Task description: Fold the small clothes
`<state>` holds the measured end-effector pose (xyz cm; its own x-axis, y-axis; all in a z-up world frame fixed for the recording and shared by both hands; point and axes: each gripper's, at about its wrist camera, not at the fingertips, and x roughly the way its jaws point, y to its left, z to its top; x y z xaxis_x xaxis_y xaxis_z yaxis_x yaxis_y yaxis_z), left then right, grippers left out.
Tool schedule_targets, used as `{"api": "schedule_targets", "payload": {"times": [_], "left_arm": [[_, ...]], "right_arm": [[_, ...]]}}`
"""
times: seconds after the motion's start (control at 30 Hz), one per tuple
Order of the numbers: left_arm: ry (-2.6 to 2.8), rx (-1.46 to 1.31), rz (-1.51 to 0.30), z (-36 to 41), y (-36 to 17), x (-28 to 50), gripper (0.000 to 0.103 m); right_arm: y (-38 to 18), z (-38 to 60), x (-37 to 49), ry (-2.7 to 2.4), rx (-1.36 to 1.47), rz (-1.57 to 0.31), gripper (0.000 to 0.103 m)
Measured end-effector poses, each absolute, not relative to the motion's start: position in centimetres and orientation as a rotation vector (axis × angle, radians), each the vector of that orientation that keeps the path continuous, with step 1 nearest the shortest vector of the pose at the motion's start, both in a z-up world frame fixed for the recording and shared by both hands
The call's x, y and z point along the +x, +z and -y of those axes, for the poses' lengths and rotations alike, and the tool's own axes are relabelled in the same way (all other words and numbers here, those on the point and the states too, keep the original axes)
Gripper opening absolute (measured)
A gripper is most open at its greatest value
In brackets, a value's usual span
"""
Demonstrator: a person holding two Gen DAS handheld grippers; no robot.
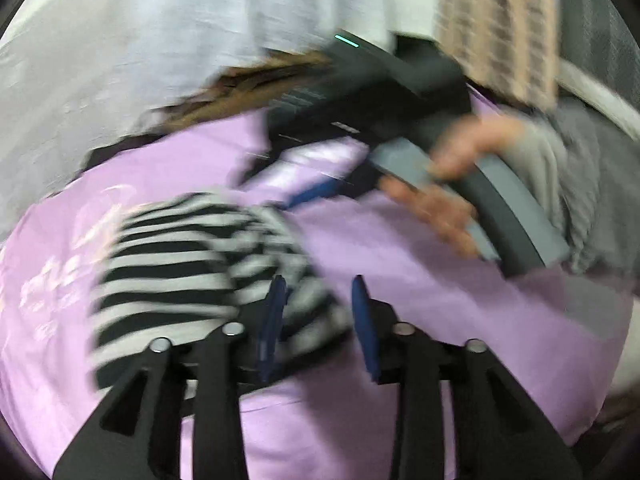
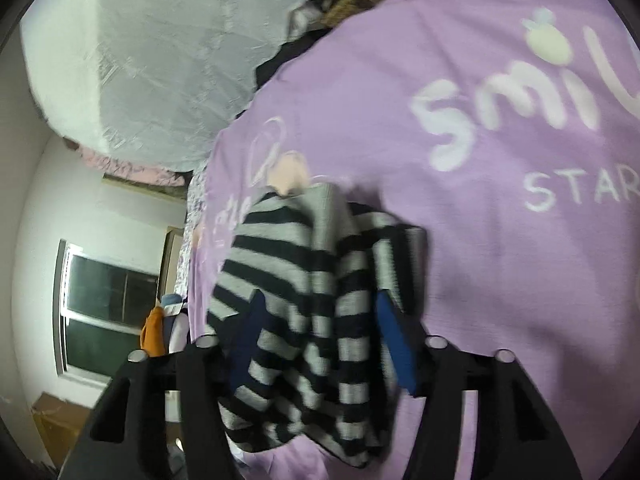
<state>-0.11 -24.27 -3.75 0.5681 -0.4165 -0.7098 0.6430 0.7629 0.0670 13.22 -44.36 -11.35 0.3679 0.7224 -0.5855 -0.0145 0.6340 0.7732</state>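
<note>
While both views are smeared by motion blur, you can make out the black-and-grey striped knit garment bunched on the lilac cotton sheet printed with white lettering, and everything below is placed from that garment.

Left of it, in the left wrist view, the sheet carries pale printed letters; beyond its far edge lies a crumpled white fabric. Your left gripper has its blue-padded fingers parted to a middling gap, and a fold of the striped knit runs between them; whether the pads press it I cannot tell. Right of the garment the sheet is bare, smooth and flat out to its rounded edge. Up and right of it your right hand, in a grey ribbed sleeve, grips the black-and-grey handle of the other tool.

In the right wrist view, a white wall with a dark window and an orange cloth sit left of the garment. Your right gripper stands wide, the striped garment hanging in soft vertical folds between its blue fingers and touching both; a firm grip cannot be confirmed. Right of the garment, the lilac sheet spreads broad and unwrinkled with "smil" and "STAR" in white.
</note>
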Motion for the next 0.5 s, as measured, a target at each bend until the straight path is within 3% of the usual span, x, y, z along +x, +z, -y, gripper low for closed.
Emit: {"api": "schedule_targets", "payload": {"times": [0.23, 0.43, 0.47, 0.5], "left_arm": [[-0.308, 0.194, -0.71, 14.7, -0.8, 3.2, 0.039], [-0.174, 0.149, -0.831, 11.6, -4.5, 9.1, 0.041], [-0.168, 0.15, -0.857, 11.8, -5.5, 9.7, 0.041], [-0.157, 0.149, -0.854, 12.0, -5.8, 9.6, 0.04]], "right_arm": [[-12.6, 42.0, 14.0, 0.533, 0.793, -1.163, 0.06], [-13.2, 40.2, 16.1, 0.508, 0.815, -1.176, 0.06], [-13.1, 39.8, 16.2, 0.503, 0.807, -1.171, 0.058], [-13.0, 39.6, 16.1, 0.496, 0.796, -1.164, 0.044]]}}
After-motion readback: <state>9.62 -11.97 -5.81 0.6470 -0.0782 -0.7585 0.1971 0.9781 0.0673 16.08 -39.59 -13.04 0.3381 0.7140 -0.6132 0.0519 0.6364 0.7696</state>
